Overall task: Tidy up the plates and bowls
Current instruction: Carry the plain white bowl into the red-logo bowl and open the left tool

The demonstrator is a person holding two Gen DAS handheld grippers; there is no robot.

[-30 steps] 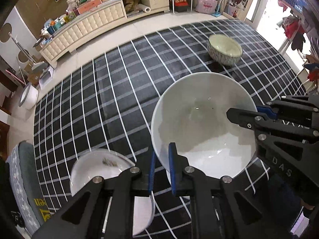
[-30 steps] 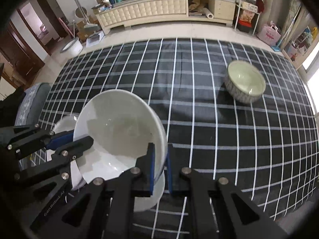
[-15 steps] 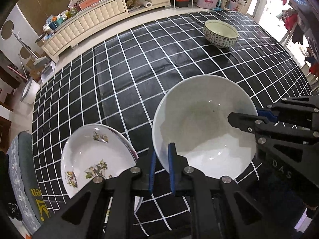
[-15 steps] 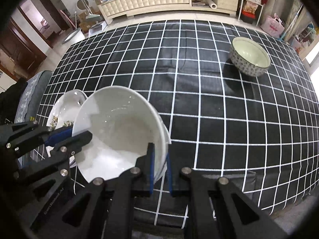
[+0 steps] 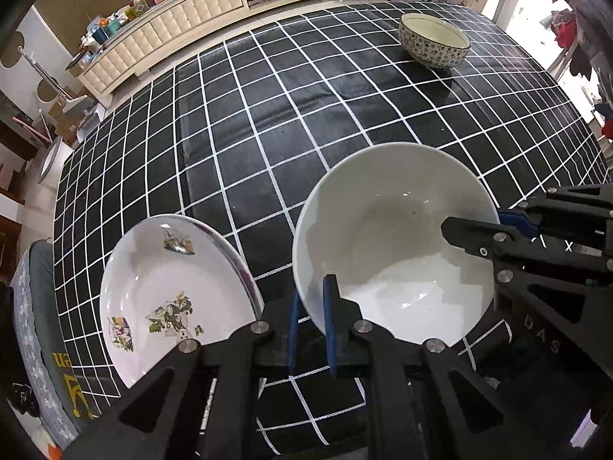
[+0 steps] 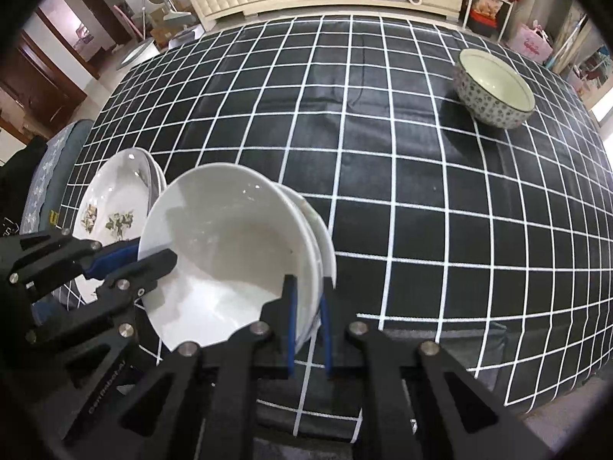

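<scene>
A: What's sitting at the left?
B: A floral plate [image 5: 172,291], lying on the checked worktop [image 5: 306,122].
A: And the tongs?
B: The left tongs [image 5: 309,306] and right tongs [image 6: 306,303] are both pinching the white bowl stack's [image 6: 230,253] rim; the patterned bowl [image 6: 494,88] is sitting far right.

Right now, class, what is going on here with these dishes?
A person holds a gripper in each hand, and both clamp the rim of the white bowls from opposite sides: the left gripper near the camera, the right gripper on the far side. The right view shows more than one nested together. The flowered plates lie on the checked cloth beside them, and a patterned bowl sits far off.
</scene>
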